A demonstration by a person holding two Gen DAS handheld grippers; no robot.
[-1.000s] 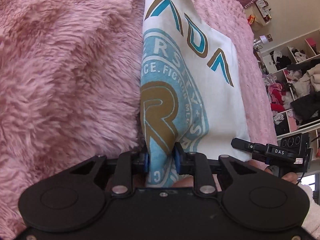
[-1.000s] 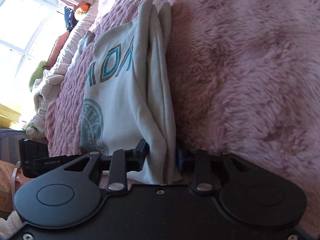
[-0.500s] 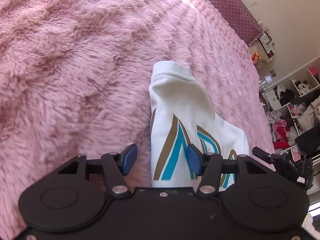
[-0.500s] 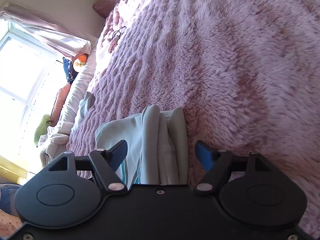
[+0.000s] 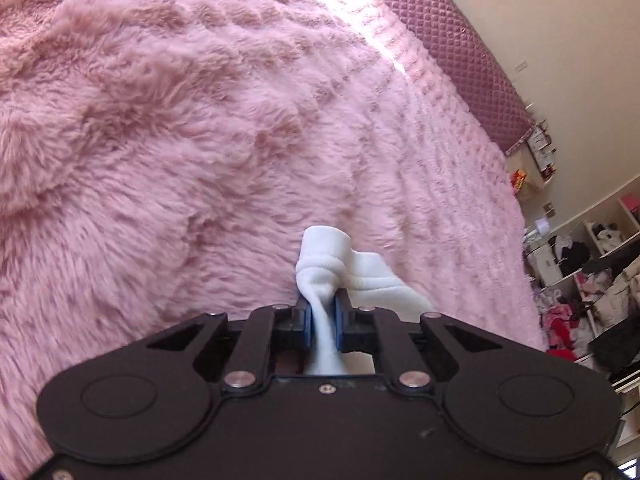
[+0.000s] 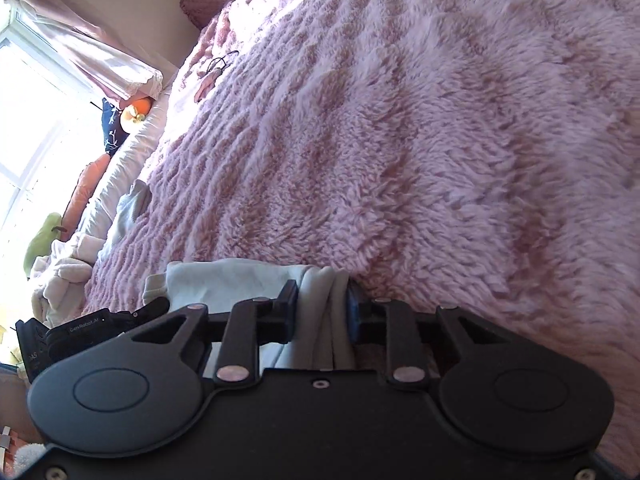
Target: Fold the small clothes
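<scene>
Since a second ago both grippers let go of the printed end of the white shirt, drew back along it, and have just been closing again on its near end. The left gripper (image 5: 321, 320) now has its blue pads clamped on a thin bunched ridge of the white shirt (image 5: 352, 272), with a ribbed cuff or hem rolled up just beyond the fingertips. The right gripper (image 6: 322, 314) is pinched on a thicker stack of folded layers of the same shirt (image 6: 224, 280), which fills the gap between its pads. In the right wrist view the other gripper's black body shows at the lower left, just beside the cloth, so the two tools hold the same end side by side.

Gripping both corners of one edge looks like the set-up for the next fold: held this way the end can be lifted and carried over the rest evenly. The shirt lies low on the fluffy pink blanket (image 5: 200, 140), mostly hidden under the tools. Beyond are a quilted purple headboard (image 5: 460, 40) and cluttered shelves (image 5: 588, 272); a bright window (image 6: 36, 112) lies the other way.
</scene>
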